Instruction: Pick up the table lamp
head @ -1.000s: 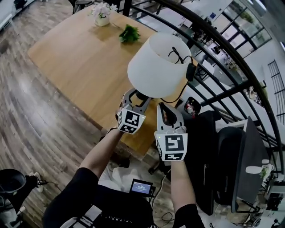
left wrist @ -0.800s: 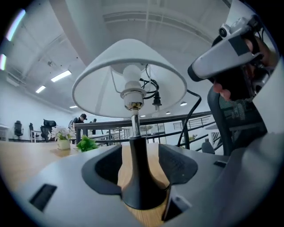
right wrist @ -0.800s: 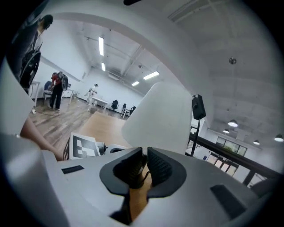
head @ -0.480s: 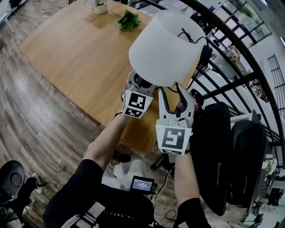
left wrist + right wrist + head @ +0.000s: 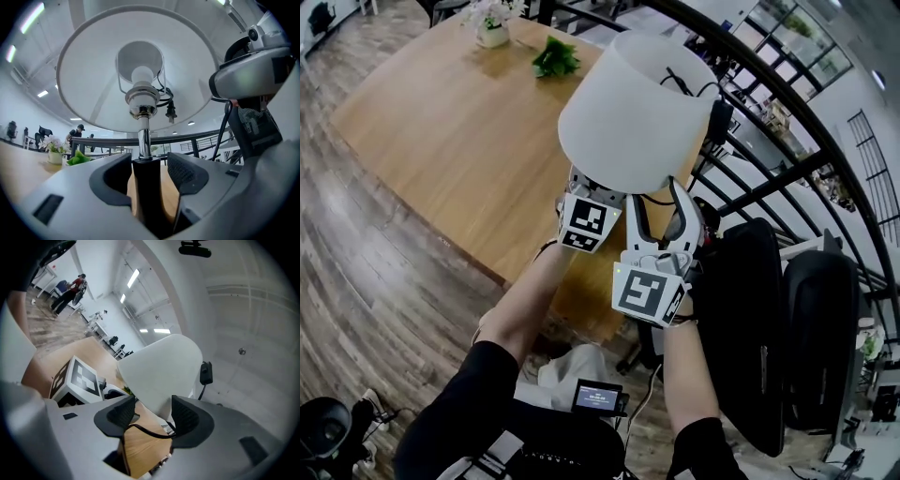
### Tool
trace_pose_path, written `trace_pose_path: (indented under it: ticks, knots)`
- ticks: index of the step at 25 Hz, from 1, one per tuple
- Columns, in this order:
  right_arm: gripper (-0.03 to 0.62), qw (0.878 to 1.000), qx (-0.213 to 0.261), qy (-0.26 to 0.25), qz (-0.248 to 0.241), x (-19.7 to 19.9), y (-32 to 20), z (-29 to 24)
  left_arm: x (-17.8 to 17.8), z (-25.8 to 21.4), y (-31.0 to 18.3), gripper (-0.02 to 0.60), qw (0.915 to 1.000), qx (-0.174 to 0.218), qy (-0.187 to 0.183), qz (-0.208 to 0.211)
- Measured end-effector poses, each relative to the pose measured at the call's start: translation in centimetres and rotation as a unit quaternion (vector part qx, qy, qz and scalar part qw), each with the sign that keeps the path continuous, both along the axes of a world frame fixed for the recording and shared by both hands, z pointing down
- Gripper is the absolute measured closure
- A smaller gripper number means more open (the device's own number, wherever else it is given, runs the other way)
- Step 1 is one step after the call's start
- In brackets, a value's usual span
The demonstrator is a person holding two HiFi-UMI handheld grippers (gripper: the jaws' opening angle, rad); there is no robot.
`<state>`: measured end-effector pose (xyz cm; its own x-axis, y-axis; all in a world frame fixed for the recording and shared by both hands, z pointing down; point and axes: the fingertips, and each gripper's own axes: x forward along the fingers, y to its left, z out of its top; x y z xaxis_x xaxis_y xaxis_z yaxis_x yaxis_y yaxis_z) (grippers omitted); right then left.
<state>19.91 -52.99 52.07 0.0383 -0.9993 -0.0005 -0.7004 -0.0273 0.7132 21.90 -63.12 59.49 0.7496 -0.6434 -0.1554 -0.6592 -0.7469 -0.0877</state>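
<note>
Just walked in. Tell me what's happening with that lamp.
A person is working two handheld tools at the table lamp by the wooden table. The left tool stands open around the lamp's black stem, pads not pressing it. The right tool has its jaws opening, with only the black cord running across between them. Neither grips the lamp yet.

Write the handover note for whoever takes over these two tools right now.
Table lamp: upright at the near edge of the wooden table; its base is out of sight.
Left tool: open, jaws wide on either side of the lamp's black stem, not clamped on it.
Right tool: jaws opening; only the lamp's cord crosses between them, not pinched.
Done: stem lined up between the left jaws.
Left: close on the stem and lift, keeping the cord free.
</note>
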Motion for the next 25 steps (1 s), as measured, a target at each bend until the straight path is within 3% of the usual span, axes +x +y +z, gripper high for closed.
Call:
trace_pose_path:
  ticks: [4,11,19,25]
  knots:
    - [0.356,0.999,0.006,0.028,-0.014,-0.1,-0.4,-0.6,0.0,-0.7,-0.6,0.405,0.9998,0.01,0.012,-0.01]
    - [0.358,0.999,0.016,0.03,-0.021,0.0,-1.6,-1.1,0.5,-1.6,-1.7,0.416,0.9992,0.016,0.013,0.033]
    - [0.418,0.998,0.038,0.038,-0.016,0.7,-2.6,-2.4,1.3,-2.7,-1.8,0.425,0.9986,0.03,-0.006,0.044]
    - [0.444,0.997,0.058,0.043,-0.015,1.1,-2.7,-2.7,1.9,-3.0,-1.8,0.426,0.9982,0.016,-0.01,0.057]
